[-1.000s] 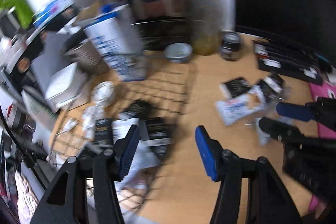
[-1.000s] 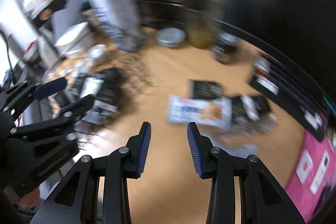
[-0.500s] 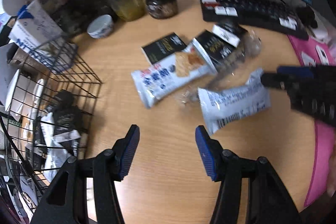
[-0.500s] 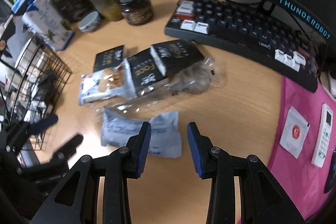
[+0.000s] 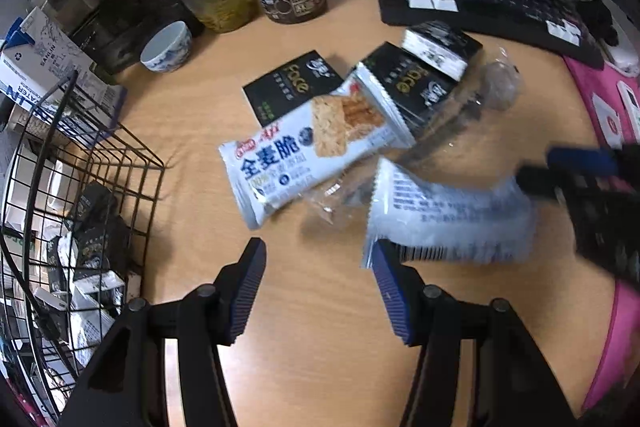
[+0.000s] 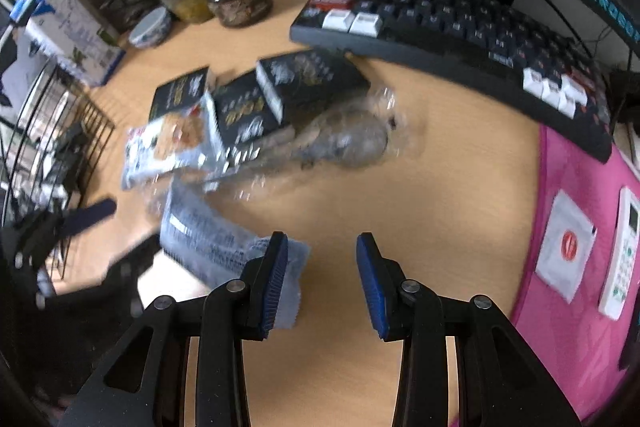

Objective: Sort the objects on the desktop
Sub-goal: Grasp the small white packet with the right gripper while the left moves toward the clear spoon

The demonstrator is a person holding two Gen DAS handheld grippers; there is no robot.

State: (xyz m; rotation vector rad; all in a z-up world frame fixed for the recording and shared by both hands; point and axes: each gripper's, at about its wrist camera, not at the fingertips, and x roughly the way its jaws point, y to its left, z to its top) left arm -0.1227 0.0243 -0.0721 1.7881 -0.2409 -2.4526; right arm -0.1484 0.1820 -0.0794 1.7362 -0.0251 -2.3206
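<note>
Both my left gripper (image 5: pixel 318 291) and right gripper (image 6: pixel 322 281) hang parted, empty. Pale packet (image 5: pixel 448 223), mid-desk: I should straddle one edge squarely before closing.

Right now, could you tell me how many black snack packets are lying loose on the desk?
3: one flat packet nearest the small cup, one overlapping the white cracker packet's end, one closest to the keyboard. More dark packets sit in the wire basket, and others may be hidden.
</note>
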